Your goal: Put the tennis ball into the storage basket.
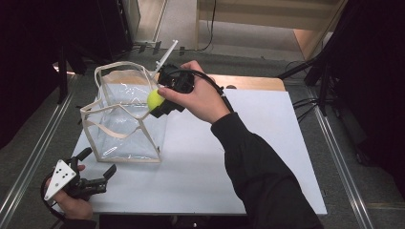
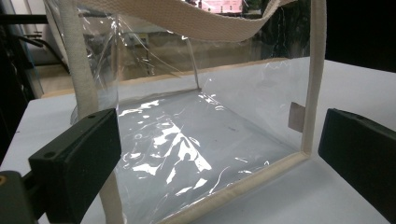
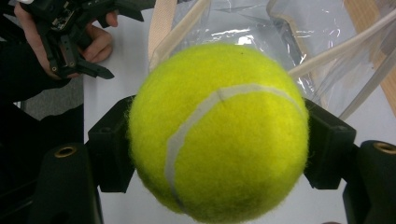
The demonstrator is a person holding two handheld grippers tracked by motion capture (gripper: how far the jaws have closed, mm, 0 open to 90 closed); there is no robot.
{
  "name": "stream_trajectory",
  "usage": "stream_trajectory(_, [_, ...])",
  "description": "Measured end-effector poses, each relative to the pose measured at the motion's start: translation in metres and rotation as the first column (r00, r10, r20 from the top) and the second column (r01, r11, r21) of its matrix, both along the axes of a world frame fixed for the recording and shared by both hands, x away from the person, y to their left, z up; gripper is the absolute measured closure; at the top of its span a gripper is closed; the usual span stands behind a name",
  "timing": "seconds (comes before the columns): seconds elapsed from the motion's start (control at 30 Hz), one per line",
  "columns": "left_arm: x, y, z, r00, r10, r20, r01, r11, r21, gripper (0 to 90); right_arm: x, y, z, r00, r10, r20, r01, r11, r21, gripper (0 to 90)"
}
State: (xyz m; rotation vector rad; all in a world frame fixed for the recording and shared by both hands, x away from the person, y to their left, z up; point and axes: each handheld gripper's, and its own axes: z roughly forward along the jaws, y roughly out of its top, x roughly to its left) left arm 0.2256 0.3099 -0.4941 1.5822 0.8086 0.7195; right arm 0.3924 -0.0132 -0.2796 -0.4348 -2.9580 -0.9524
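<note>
We hold the light, fuzzy, springy tennis ball (image 3: 217,133) clamped across its middle in our right gripper (image 1: 160,102) at the clear tote bag's (image 1: 125,121) right rim, while our left gripper (image 1: 95,167) waits wide open and empty near the worktop's (image 1: 248,157) left corner.

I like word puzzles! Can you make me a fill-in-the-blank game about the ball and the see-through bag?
1. The right hand-held gripper is shut on a yellow ____ ball.
2. The clear bag has cream-coloured ____ along its edges.
3. The left hand-held gripper has its jaws ____, with nothing between them.
4. The bag stands on a ____ table.

Missing words: tennis; straps; open; white
</note>
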Motion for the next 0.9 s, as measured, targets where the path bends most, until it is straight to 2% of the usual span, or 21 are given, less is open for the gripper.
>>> stream_trajectory(0.9, [0.000,0.001,0.000,1.0000,-0.003,-0.001,0.003,1.0000,-0.002,0.0,0.006,0.035,0.007,0.9994,0.025,0.025,-0.025,0.9997,0.007,24.0])
